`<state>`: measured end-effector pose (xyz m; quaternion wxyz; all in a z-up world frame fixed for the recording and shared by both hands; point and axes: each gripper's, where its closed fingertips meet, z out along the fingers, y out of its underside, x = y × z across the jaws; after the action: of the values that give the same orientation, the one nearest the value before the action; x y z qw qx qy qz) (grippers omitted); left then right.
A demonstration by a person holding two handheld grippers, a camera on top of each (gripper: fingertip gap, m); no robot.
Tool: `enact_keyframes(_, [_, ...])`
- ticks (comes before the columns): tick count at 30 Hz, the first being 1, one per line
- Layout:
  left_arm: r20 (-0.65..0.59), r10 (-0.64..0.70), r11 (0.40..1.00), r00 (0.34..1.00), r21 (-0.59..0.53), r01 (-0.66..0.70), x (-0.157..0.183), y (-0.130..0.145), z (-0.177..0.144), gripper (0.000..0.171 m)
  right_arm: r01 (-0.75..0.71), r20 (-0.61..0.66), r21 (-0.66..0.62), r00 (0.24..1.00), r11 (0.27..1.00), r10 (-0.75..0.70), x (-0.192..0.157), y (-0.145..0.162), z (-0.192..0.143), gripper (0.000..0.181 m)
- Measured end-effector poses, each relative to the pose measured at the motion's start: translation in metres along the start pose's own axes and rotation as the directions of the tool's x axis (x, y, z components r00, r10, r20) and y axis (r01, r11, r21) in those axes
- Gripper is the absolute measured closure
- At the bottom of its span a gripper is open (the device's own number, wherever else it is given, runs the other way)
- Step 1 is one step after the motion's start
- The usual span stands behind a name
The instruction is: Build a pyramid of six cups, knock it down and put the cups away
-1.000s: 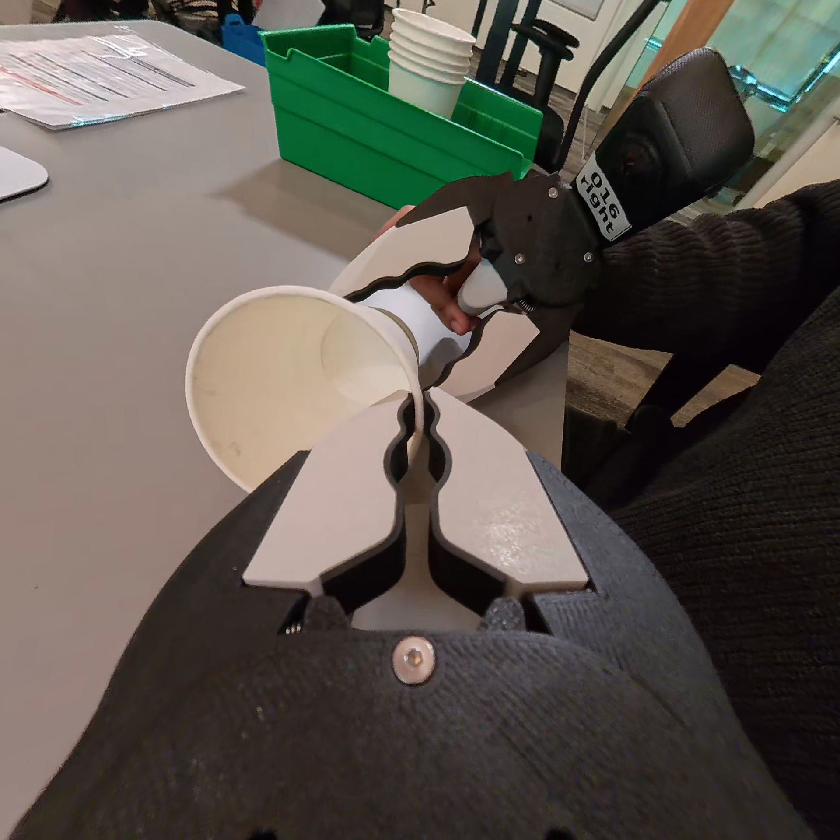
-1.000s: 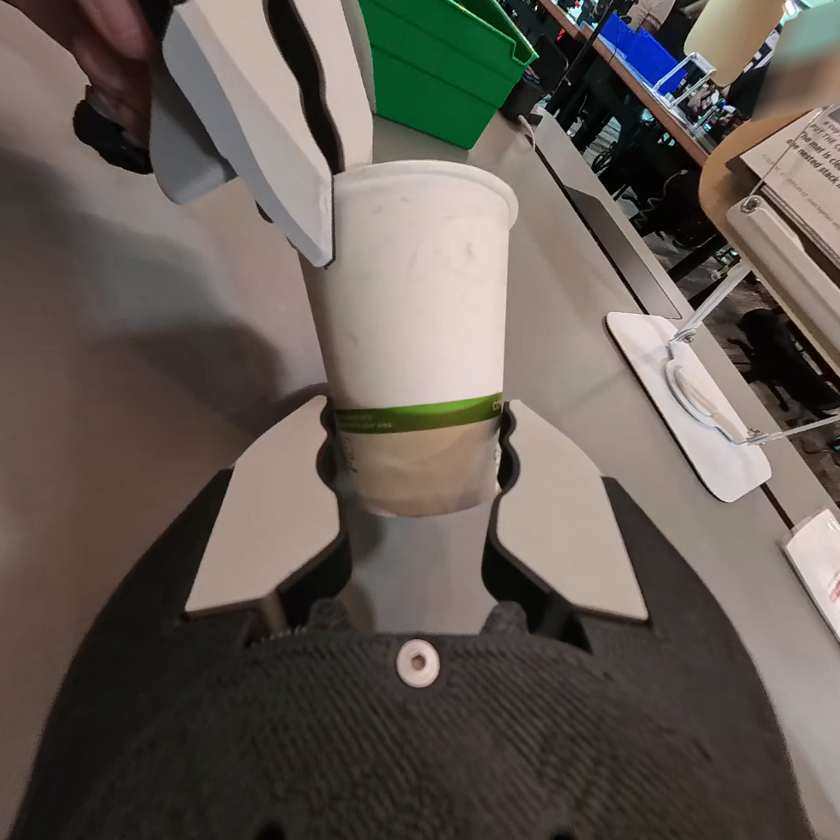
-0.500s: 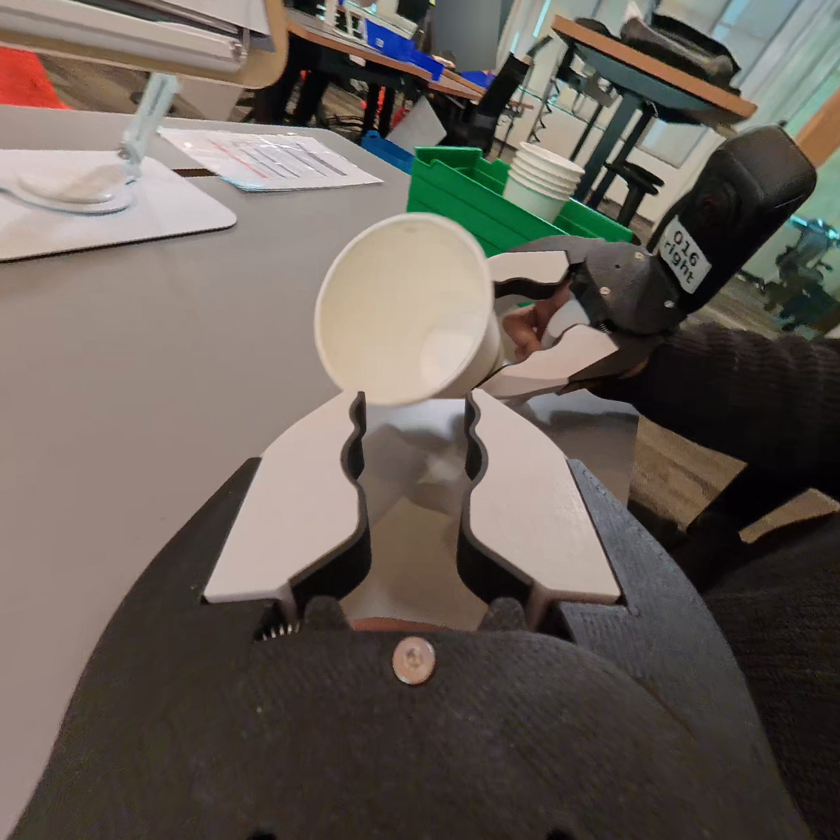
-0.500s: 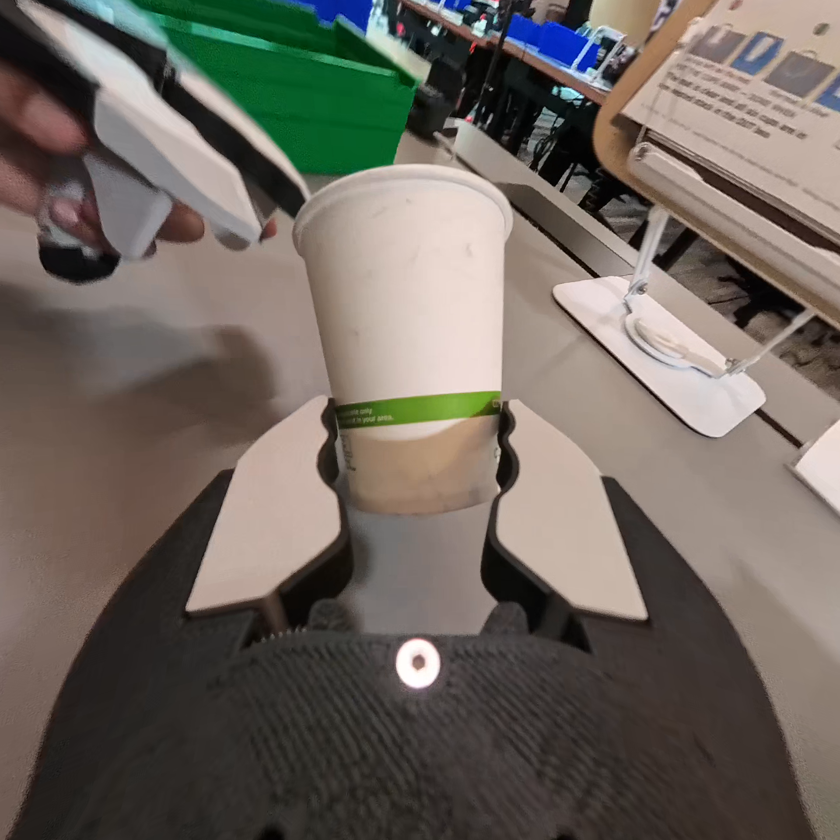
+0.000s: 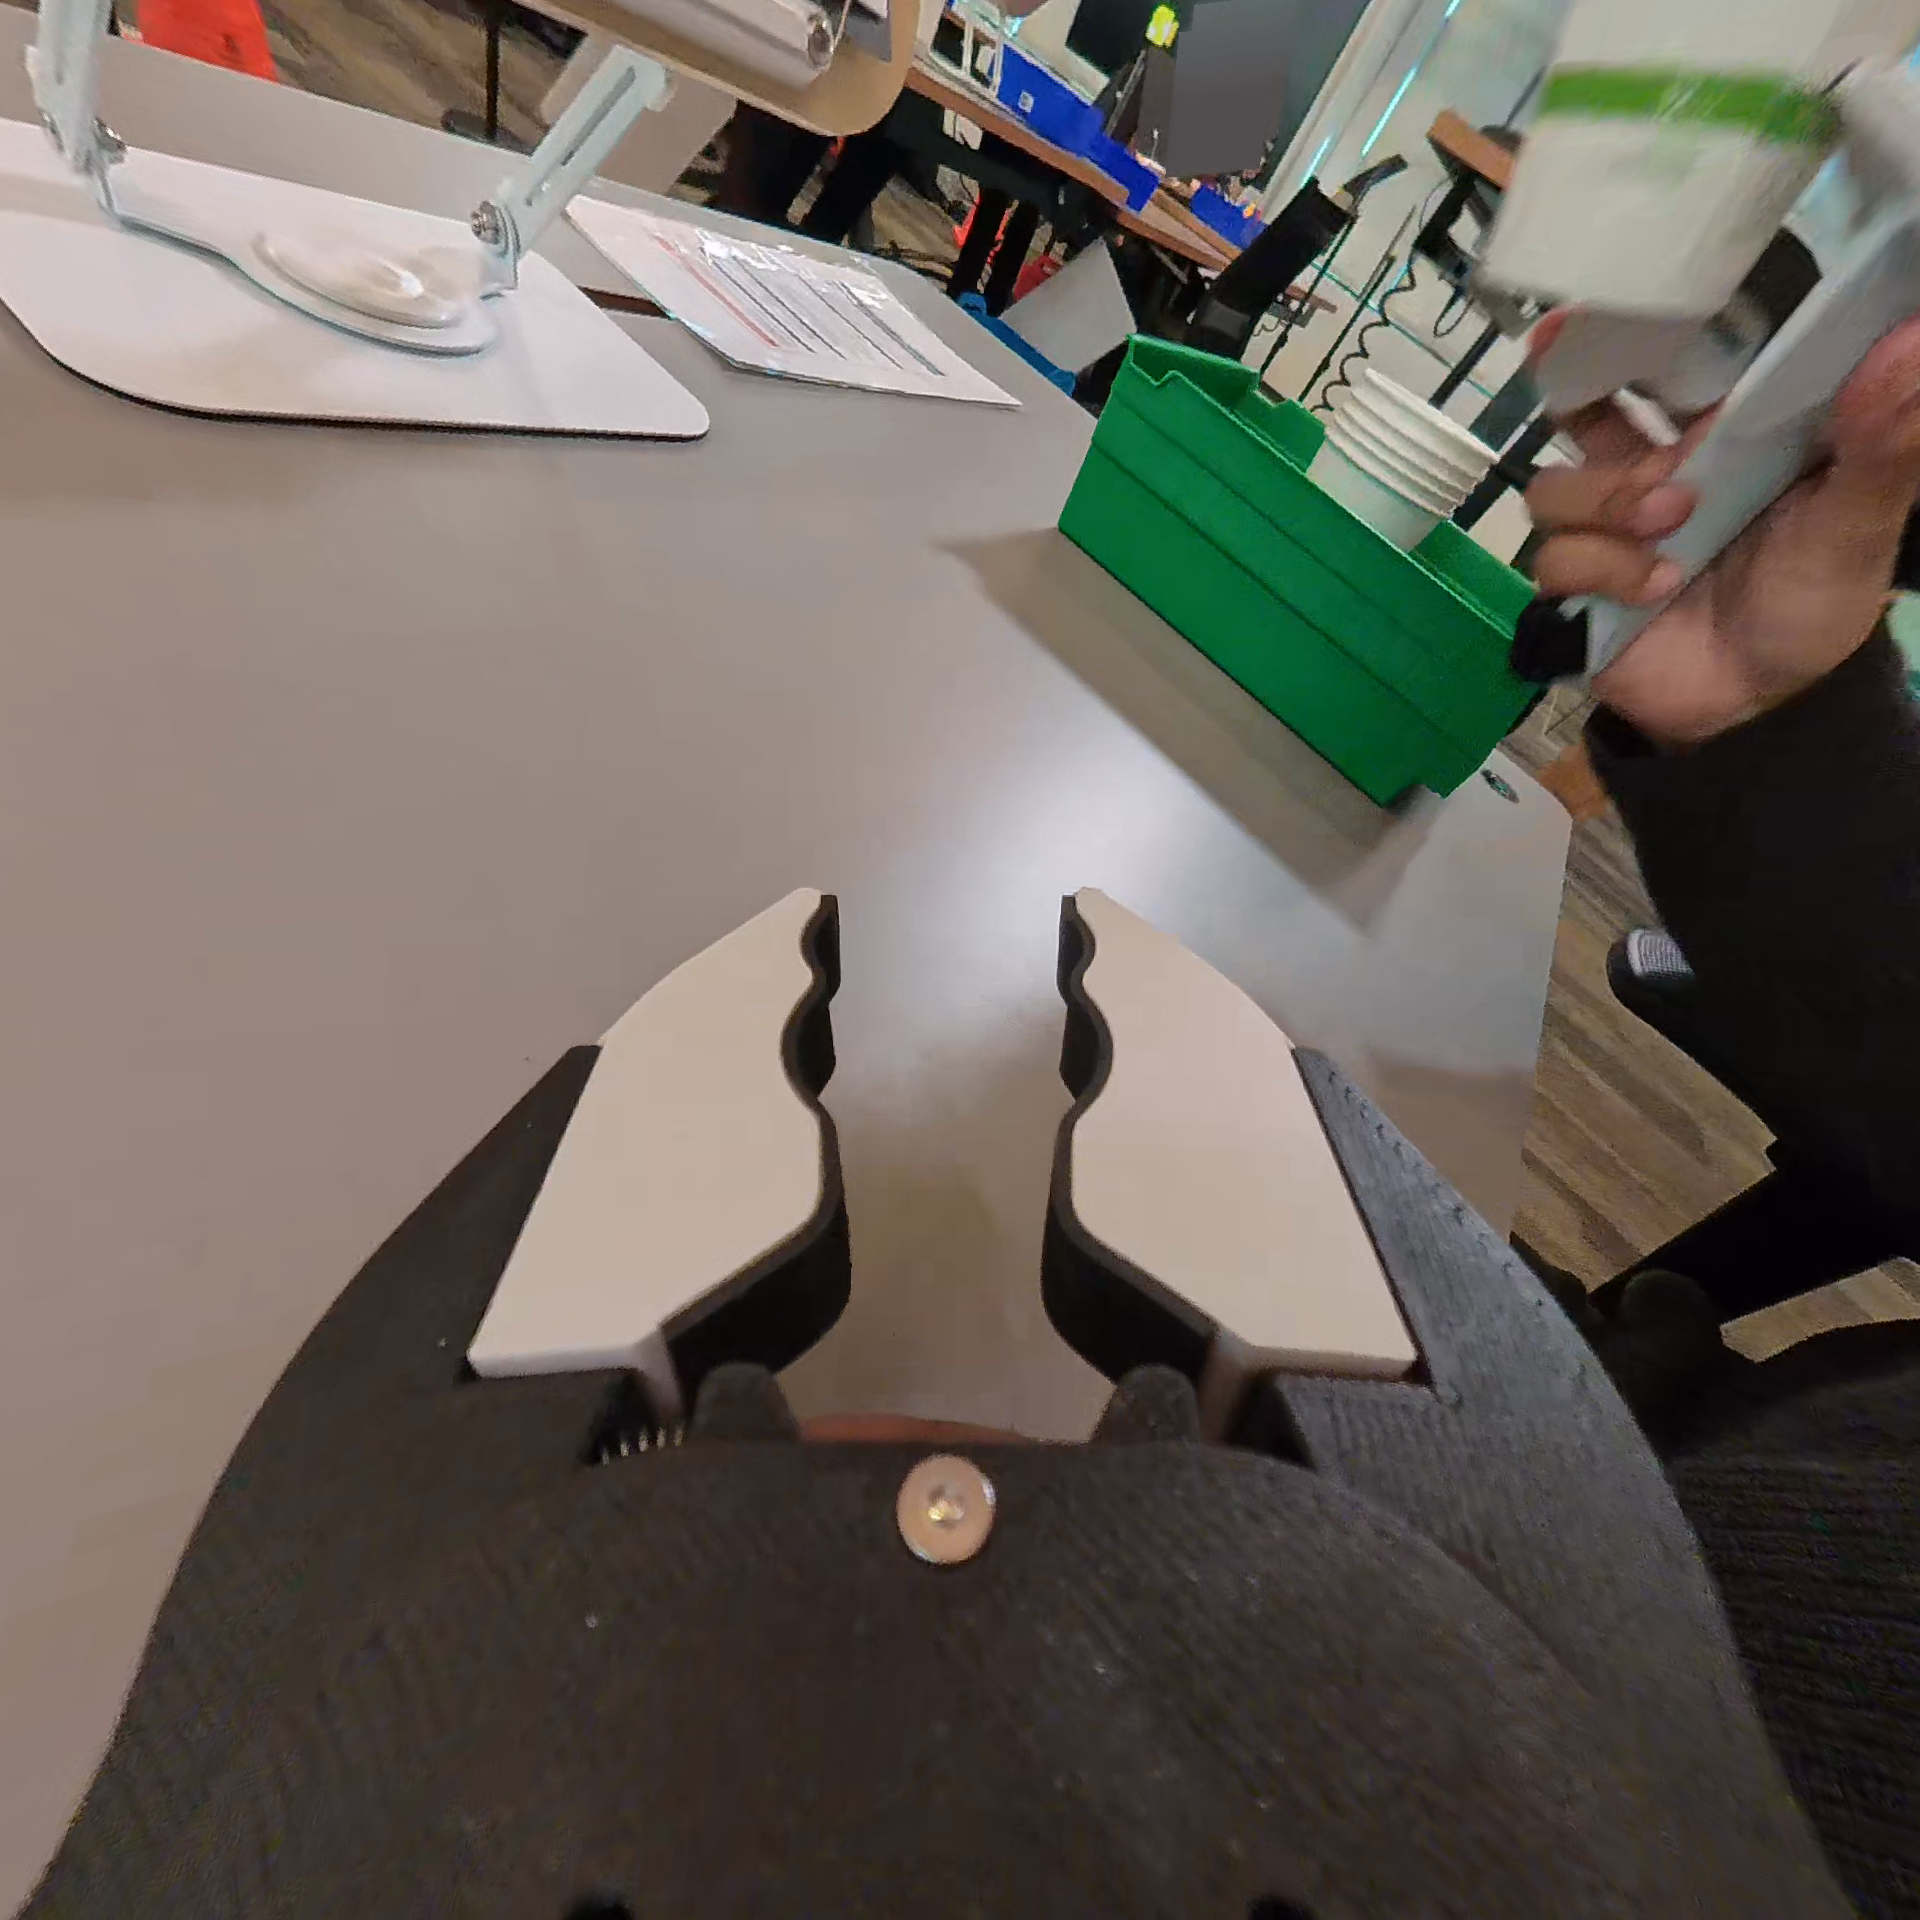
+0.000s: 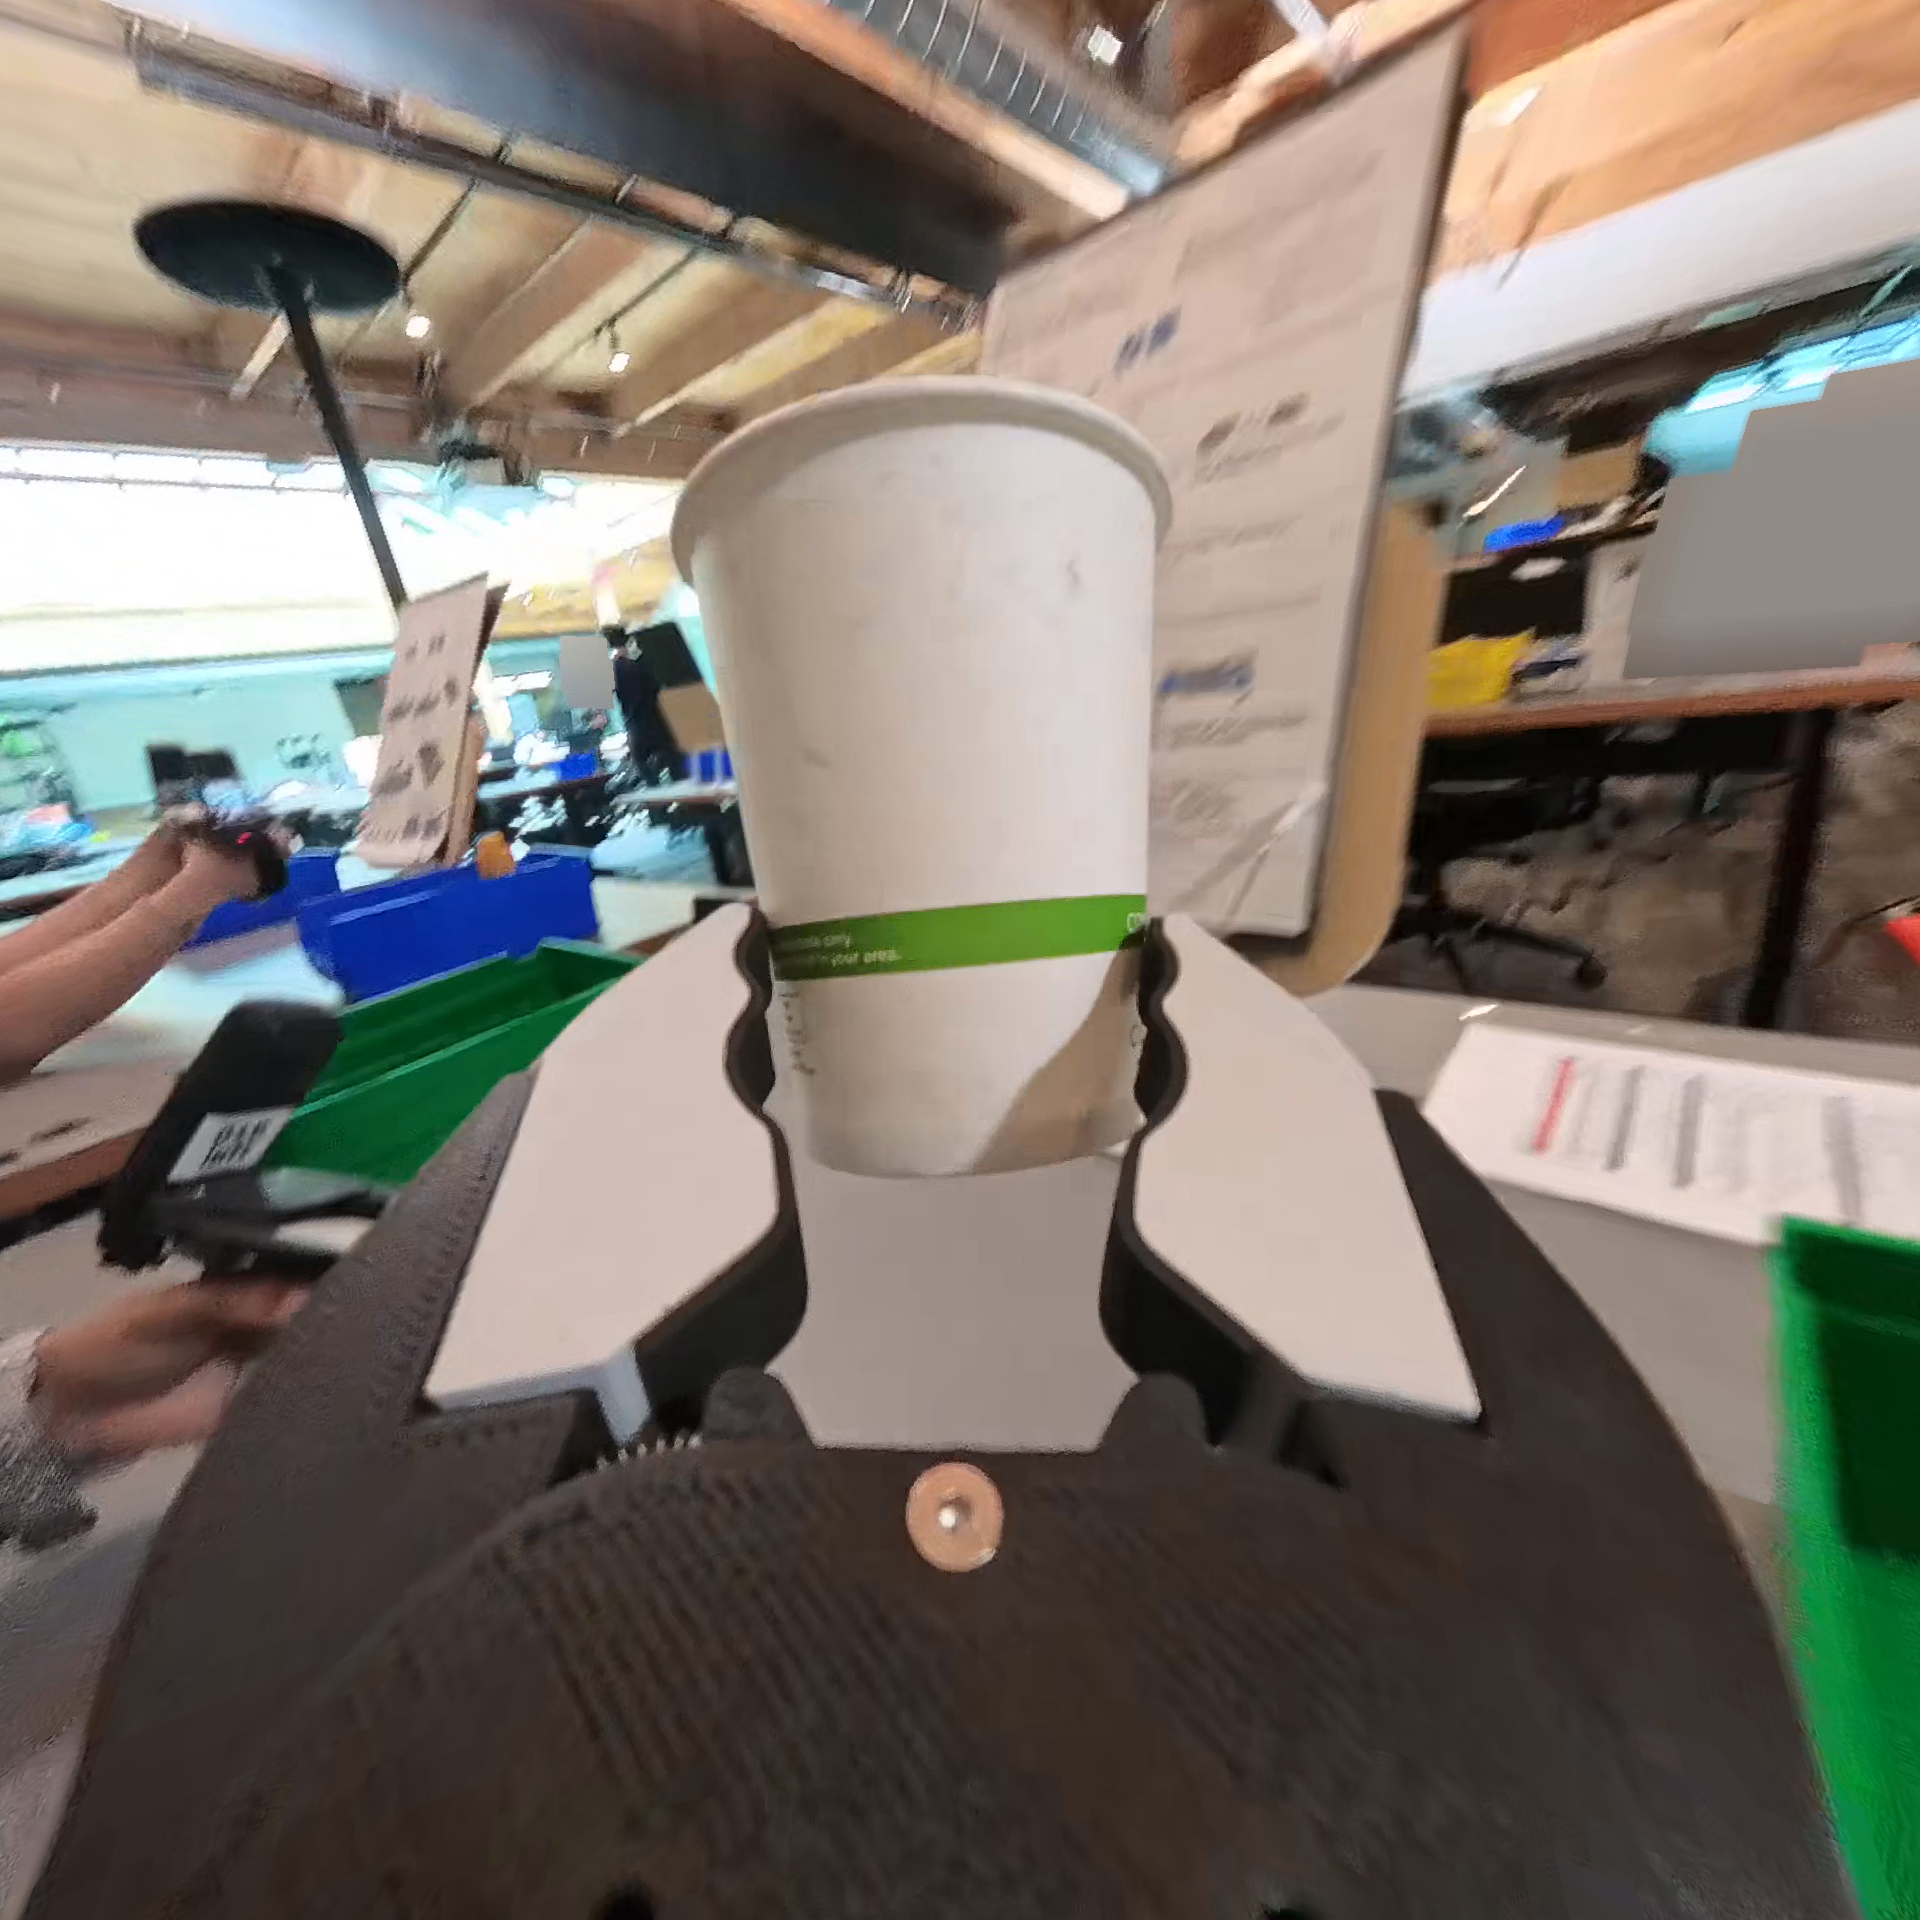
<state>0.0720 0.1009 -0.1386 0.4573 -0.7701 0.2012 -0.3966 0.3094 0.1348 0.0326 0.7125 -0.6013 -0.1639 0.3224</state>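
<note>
A white paper cup [image 6: 935, 769] with a green band near its base sits upright between the fingers of the right gripper [image 6: 951, 997], which pinches it at the band and base. The cup is raised in the air, with ceiling beams and a tan board behind it. In the left wrist view the same cup [image 5: 1662, 177] shows blurred at the upper right, above a hand [image 5: 1756, 582] that holds the right gripper's handle.

The left gripper [image 5: 948, 935] is spread, with nothing between its fingers. It hovers low over the grey counter [image 5: 520, 727]. Ahead and to its right, near the counter's edge, stands a green bin [image 5: 1278, 613] with a stack of white cups [image 5: 1392, 457] inside. Farther back on the counter lie a printed sheet [image 5: 800, 312] and the flat white base [image 5: 312, 353] of a stand. A dark sleeve [image 5: 1766, 935] fills the right edge.
</note>
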Motion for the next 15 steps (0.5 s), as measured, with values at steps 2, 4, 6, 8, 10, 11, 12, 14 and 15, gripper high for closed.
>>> enact_keyframes(2, [0.005,-0.004,1.000,1.000,-0.016,0.004,-0.002,0.003,0.002,0.130,0.030,-0.065,0.065,0.998,0.997,-0.026,0.023,-0.035,-0.018,0.111])
enact_keyframes(4, [0.016,0.002,1.000,1.000,-0.024,-0.002,-0.005,0.005,0.004,0.131,0.078,-0.146,0.125,0.988,0.989,-0.059,0.048,-0.067,-0.039,0.111])
enact_keyframes(6, [0.027,0.002,1.000,1.000,-0.028,-0.001,-0.006,0.006,0.004,0.132,0.126,-0.236,0.170,0.968,0.977,-0.084,0.075,-0.094,-0.065,0.111])
enact_keyframes(8, [0.042,-0.005,0.999,0.999,-0.035,0.007,-0.009,0.007,0.004,0.133,0.164,-0.326,0.194,0.941,0.967,-0.094,0.102,-0.112,-0.091,0.111])
enact_keyframes(10, [0.047,-0.010,0.999,0.999,-0.036,0.012,-0.010,0.008,0.005,0.134,0.200,-0.414,0.176,0.903,0.964,-0.112,0.131,-0.117,-0.116,0.111])
enact_keyframes(11, [0.047,-0.013,0.999,0.999,-0.033,0.014,-0.010,0.008,0.005,0.134,0.213,-0.455,0.148,0.882,0.966,-0.125,0.145,-0.114,-0.125,0.111])
enact_keyframes(12, [0.044,-0.016,0.999,0.999,-0.031,0.018,-0.010,0.008,0.005,0.134,0.218,-0.489,0.114,0.862,0.969,-0.137,0.159,-0.107,-0.134,0.112])
enact_keyframes(14, [0.038,-0.027,0.999,0.999,-0.037,0.029,-0.010,0.009,0.007,0.134,0.192,-0.528,0.070,0.840,0.979,-0.127,0.181,-0.090,-0.145,0.111])
enact_keyframes(15, [0.039,-0.029,0.999,0.999,-0.043,0.031,-0.010,0.010,0.008,0.134,0.160,-0.529,0.069,0.843,0.985,-0.100,0.188,-0.081,-0.147,0.112])
